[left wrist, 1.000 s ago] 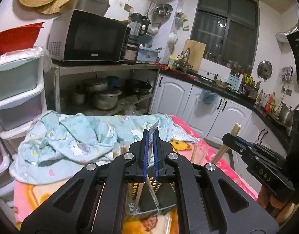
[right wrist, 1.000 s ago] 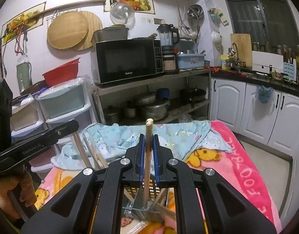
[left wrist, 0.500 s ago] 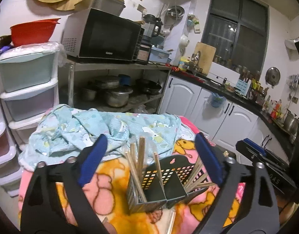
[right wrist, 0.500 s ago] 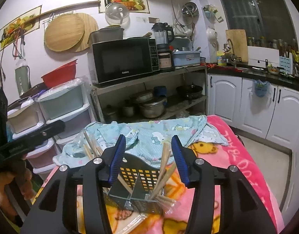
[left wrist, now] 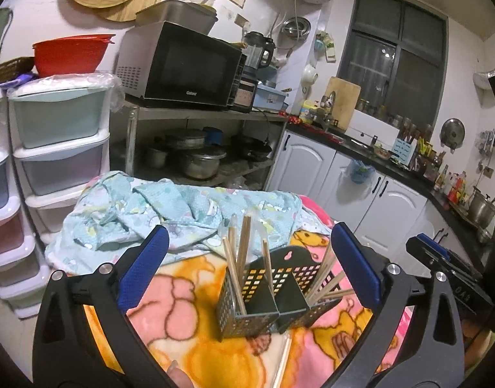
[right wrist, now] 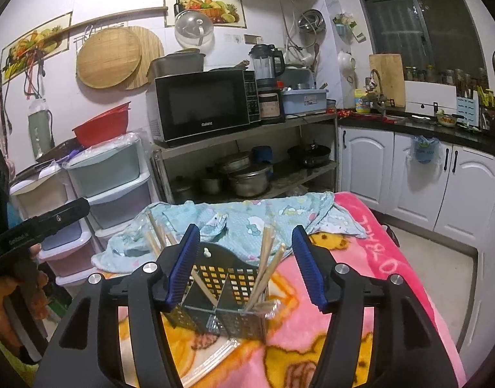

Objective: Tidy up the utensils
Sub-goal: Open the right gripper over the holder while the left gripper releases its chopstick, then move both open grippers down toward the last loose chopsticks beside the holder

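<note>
At twelve o'clock ahead of both tools, the black utensil caddy [left wrist: 267,294] sits on the pink blanket [right wrist: 360,291], chopsticks [left wrist: 239,245] leaning upright in its left and right compartments. Your left gripper [left wrist: 247,274] has its tongs wide apart, holding nothing; your right gripper [right wrist: 247,268] likewise stands spread and empty. Such spread tongs probably suit a release just made. A clear wrapper [right wrist: 212,355] lies at six o'clock of the caddy.

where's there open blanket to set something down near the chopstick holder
Free: pink blanket right of the black holder, and the orange patch left of it in the left view. Crowded: the crumpled blue cloth behind and clear plastic wrap in front.
</note>
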The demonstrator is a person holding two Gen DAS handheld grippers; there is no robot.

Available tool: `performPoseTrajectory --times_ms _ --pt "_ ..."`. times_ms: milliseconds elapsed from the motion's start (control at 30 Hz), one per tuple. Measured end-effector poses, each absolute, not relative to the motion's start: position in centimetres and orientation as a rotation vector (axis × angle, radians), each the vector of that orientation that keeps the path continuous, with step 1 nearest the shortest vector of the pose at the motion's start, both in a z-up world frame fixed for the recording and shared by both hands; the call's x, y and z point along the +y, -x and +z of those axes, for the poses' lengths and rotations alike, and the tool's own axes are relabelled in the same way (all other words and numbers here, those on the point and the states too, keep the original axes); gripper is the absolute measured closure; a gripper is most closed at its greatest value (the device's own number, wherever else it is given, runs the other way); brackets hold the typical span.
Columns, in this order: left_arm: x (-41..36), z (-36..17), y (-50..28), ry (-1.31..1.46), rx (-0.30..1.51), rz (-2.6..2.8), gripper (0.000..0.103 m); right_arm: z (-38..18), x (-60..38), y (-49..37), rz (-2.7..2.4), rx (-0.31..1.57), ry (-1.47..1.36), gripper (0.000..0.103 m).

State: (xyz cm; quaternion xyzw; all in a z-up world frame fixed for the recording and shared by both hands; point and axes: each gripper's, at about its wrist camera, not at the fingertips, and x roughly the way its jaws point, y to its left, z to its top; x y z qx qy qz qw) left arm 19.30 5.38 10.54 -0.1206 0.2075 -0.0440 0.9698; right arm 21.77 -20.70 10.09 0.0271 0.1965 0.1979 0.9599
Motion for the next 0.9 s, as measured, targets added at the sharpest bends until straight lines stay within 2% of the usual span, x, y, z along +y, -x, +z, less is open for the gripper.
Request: performPoseTrajectory --times_ms 333,900 --pt "5.2 9.1 -18.0 0.247 0.453 -0.089 0.011 9.3 -21.3 -19.6 0.398 0.428 -0.046 0.043" --pt "4.2 6.3 -16.9 0.223 0.535 -0.100 0.011 7.3 -20.8 -18.0 0.432 0.497 -0.011 0.034"
